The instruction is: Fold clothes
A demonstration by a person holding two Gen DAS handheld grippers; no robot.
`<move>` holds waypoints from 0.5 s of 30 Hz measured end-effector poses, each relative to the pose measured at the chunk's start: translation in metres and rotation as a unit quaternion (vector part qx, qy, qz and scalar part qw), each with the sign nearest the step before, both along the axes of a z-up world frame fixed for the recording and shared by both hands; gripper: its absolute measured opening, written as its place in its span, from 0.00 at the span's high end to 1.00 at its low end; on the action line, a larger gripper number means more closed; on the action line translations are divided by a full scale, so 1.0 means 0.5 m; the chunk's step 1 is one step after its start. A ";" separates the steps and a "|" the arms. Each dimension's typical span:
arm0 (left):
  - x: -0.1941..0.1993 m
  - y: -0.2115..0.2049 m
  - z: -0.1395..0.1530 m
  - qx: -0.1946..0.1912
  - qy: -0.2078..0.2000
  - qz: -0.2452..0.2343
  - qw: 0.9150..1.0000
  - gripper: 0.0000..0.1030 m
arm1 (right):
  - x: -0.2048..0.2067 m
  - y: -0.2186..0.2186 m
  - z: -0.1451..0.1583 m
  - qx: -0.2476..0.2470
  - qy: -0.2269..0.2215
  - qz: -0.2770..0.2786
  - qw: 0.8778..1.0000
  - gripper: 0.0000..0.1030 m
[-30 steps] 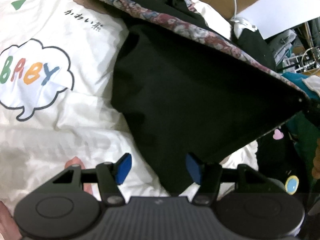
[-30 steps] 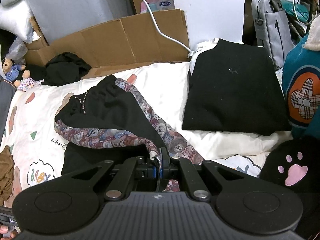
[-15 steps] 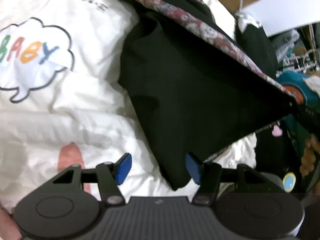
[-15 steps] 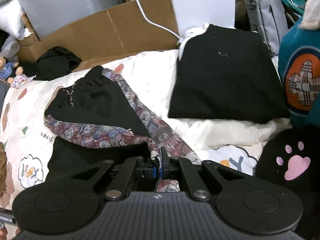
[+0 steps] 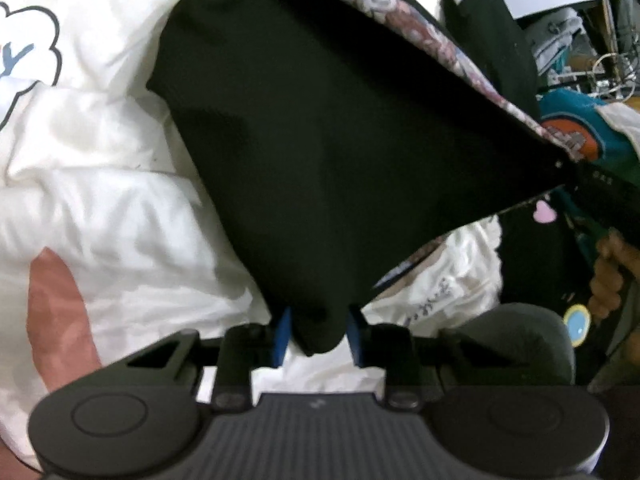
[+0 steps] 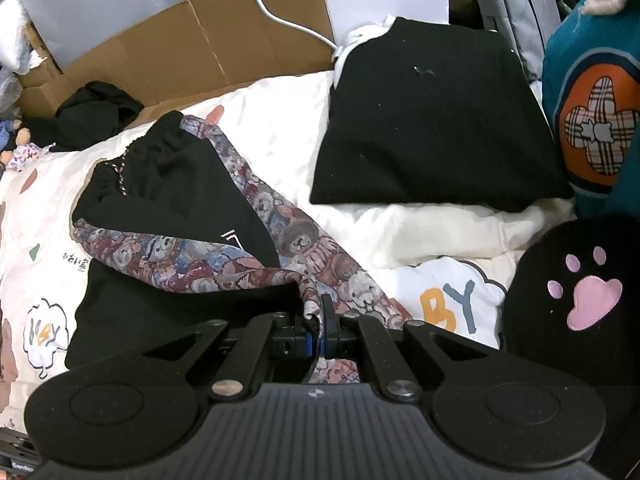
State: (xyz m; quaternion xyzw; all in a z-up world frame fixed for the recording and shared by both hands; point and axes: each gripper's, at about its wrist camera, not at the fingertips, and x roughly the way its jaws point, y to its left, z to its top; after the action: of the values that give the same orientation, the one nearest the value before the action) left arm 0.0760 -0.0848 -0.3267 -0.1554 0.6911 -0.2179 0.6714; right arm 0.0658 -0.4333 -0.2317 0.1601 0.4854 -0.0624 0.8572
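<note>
A black garment [image 5: 340, 140] with a bear-patterned stripe [image 6: 288, 236] lies partly lifted over the white printed quilt [image 5: 100, 208]. My left gripper [image 5: 318, 338] points steeply down at the garment's lower corner. Its jaws are closing, and the corner hangs between the blue pads [image 5: 282, 336] with a gap still showing. My right gripper [image 6: 316, 330] is shut on the patterned edge of the same garment and holds it stretched off the quilt. In the left wrist view that held corner sits at the far right, above a hand [image 5: 608, 276].
A folded black garment [image 6: 432, 120] lies at the back right on the quilt [image 6: 280, 128]. Cardboard [image 6: 200, 48] and a crumpled black cloth [image 6: 96, 116] are at the back left. A teal cushion [image 6: 592, 100] and a black paw-print cushion [image 6: 580, 300] crowd the right.
The left gripper has dropped toward the garment's lower corner and its jaws have narrowed around it. The right gripper has sunk slightly, still gripping the patterned edge.
</note>
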 end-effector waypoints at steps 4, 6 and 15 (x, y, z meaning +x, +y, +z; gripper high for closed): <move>0.000 0.005 -0.018 -0.011 0.007 0.012 1.000 0.70 | 0.000 -0.001 -0.002 0.000 0.002 0.001 1.000 0.97; 0.000 0.002 -0.024 -0.010 0.007 0.008 1.000 0.76 | 0.000 -0.002 -0.004 0.000 0.003 0.002 1.000 0.97; 0.010 0.003 -0.003 -0.003 0.013 -0.017 1.000 0.97 | -0.002 -0.006 -0.006 -0.012 0.007 -0.005 1.000 0.97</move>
State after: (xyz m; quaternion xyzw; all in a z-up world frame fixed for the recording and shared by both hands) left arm 0.0809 -0.0835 -0.3280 -0.1489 0.7015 -0.2293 0.6581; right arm 0.0646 -0.4362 -0.2348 0.1517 0.4899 -0.0734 0.8554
